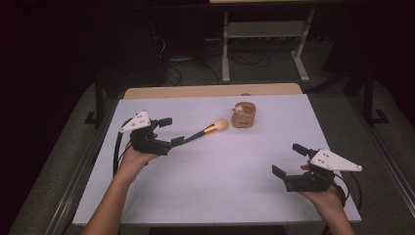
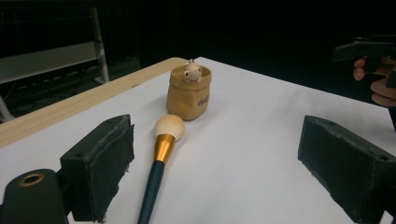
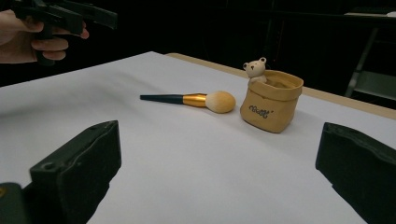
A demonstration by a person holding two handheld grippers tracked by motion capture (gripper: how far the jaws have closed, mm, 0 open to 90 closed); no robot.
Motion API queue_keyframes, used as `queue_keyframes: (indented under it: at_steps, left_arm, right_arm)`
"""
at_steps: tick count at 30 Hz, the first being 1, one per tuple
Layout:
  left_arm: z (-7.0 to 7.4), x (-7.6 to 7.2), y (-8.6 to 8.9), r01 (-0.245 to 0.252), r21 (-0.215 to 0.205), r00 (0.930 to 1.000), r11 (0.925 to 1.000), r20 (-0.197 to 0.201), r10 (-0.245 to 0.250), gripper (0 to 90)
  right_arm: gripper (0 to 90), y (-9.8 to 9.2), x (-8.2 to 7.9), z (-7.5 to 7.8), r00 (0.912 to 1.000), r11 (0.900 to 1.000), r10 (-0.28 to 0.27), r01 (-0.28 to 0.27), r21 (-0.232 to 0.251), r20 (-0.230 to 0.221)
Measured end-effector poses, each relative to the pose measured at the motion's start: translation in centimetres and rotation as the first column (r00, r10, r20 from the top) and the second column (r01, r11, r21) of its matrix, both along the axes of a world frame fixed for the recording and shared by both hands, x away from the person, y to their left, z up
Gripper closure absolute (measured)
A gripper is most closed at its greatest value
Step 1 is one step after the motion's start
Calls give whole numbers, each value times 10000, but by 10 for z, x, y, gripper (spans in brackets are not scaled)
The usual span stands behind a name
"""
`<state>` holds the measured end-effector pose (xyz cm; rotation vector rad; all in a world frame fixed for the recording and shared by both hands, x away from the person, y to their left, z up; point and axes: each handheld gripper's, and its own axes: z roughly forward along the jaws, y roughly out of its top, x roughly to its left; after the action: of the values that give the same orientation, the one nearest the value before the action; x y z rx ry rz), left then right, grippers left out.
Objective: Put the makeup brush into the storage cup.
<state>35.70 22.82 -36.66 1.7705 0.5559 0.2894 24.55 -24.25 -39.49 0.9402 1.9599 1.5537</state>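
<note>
A makeup brush (image 1: pixel 208 129) with a dark handle, gold ferrule and cream head lies flat on the white table (image 1: pixel 220 186). Its head points at a tan bag-shaped holder (image 1: pixel 243 115) with a small bear figure on its rim. My left gripper (image 1: pixel 171 131) is open at the handle's end. In the left gripper view the brush (image 2: pixel 161 156) runs between the wide-apart jaws of the gripper (image 2: pixel 215 140), close to the left-hand one, with the holder (image 2: pixel 189 95) beyond. My right gripper (image 1: pixel 289 160) is open at the near right, holding nothing. The right gripper view (image 3: pixel 219 154) shows the brush (image 3: pixel 187 99) and holder (image 3: pixel 271 106) ahead.
A wooden strip (image 1: pixel 210 91) borders the table's far edge. Beyond it stand a grey metal frame (image 1: pixel 264 34) and cables on the dark floor. The other hand's gripper (image 3: pixel 60 16) shows far off at upper left in the right gripper view.
</note>
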Motion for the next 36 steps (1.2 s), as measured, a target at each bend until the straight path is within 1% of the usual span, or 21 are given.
queue_keyframes:
  at_steps: [5,7,9,10,11,12,17,19,20,23,26,29,30,36]
  left_arm:
    - [1,3,-1,-4,-23,10000,10000,45,5,101]
    - [2,5,-2,-7,-43,10000,10000,49,7,101]
    - [2,5,-3,-9,-69,10000,10000,47,9,101]
    - [3,7,-4,29,24,9999,10000,113,-29,101]
    - [4,8,-5,24,-22,10000,10000,86,-24,101]
    - [4,9,-5,54,29,9999,10000,122,-54,101]
    - [5,12,-7,38,11,9999,10000,111,-38,102]
    - [5,13,-9,56,-21,9999,10000,85,-56,101]
    - [5,15,-10,94,58,9999,9999,111,-95,102]
    - [6,17,-11,108,91,9998,9999,142,-109,101]
    - [7,19,-13,158,-5,9998,9999,113,-158,102]
    - [7,21,-14,164,7,9998,9999,120,-164,102]
    - [8,22,-15,146,-36,9998,9999,155,-146,101]
    - [9,27,-17,111,-125,9998,9999,171,-109,102]
  right_arm:
    - [0,0,0,0,10000,10000,-4,4,1,-8]
    - [0,-1,0,0,9999,10000,-6,6,-25,128]
    - [0,-1,0,0,9999,10000,-5,5,19,107]
    - [0,-1,0,0,9999,10000,-5,5,18,100]
    - [0,-1,0,0,9999,10000,-5,5,9,108]
    - [0,-1,0,0,9999,10000,-6,6,-8,108]
    - [0,-1,0,0,9999,10000,2,-2,-21,119]
    - [0,-1,0,0,10000,10000,-10,10,3,59]
    - [0,-1,0,0,10000,10000,-5,5,0,72]
    - [0,-1,0,0,10000,10000,-14,14,23,-1]
    - [0,0,0,0,10000,10000,-9,9,31,-31]
    - [0,-1,0,0,10000,10000,-32,32,37,-26]
    - [0,-1,0,0,9999,10000,-32,31,39,118]
    - [0,-2,0,1,9999,10000,-40,39,46,112]
